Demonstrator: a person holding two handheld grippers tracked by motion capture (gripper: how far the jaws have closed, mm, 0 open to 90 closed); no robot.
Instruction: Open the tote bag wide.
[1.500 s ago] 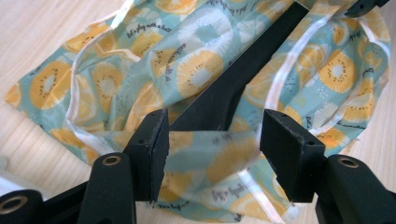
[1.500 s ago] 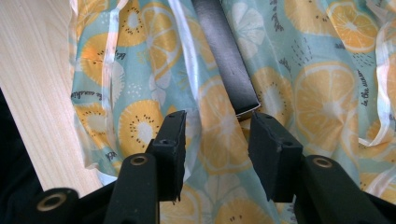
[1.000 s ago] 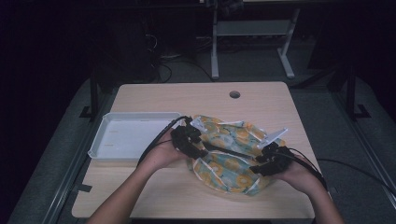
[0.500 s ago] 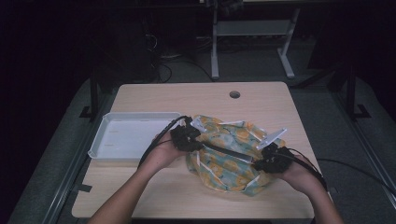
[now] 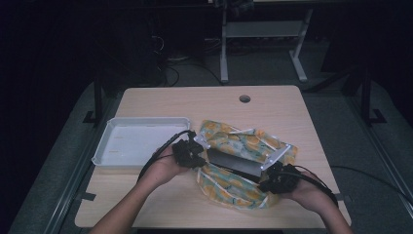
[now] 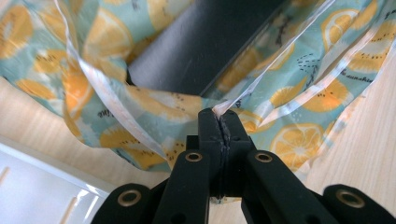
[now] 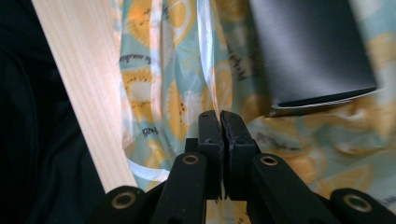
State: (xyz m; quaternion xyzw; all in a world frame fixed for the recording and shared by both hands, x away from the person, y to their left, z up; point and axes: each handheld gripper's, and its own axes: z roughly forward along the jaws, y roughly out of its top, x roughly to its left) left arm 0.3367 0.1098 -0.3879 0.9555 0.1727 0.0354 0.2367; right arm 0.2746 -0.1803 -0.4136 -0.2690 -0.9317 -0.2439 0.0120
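A plastic bag [image 5: 242, 143] printed with orange and lemon slices lies on the wooden table [image 5: 195, 102]. A dark grey flat box [image 5: 233, 163] sits in its open mouth. My left gripper [image 5: 197, 158] is at the bag's left edge. In the left gripper view the gripper [image 6: 223, 119] is shut on a fold of the bag [image 6: 299, 93], just below the box [image 6: 205, 46]. My right gripper [image 5: 270, 183] is at the bag's near right edge. In the right gripper view it [image 7: 219, 119] is shut on the bag's film [image 7: 177, 93], with the box [image 7: 308, 46] beyond.
An empty white tray [image 5: 139, 141] stands left of the bag, close to my left hand. A round cable hole [image 5: 245, 99] is in the table's far side. The table's near edge runs just under both forearms. Dark floor and a desk frame lie beyond.
Both hands have barely moved. The bag's mouth now stands wider between the two grippers, and more of the dark box shows in it.
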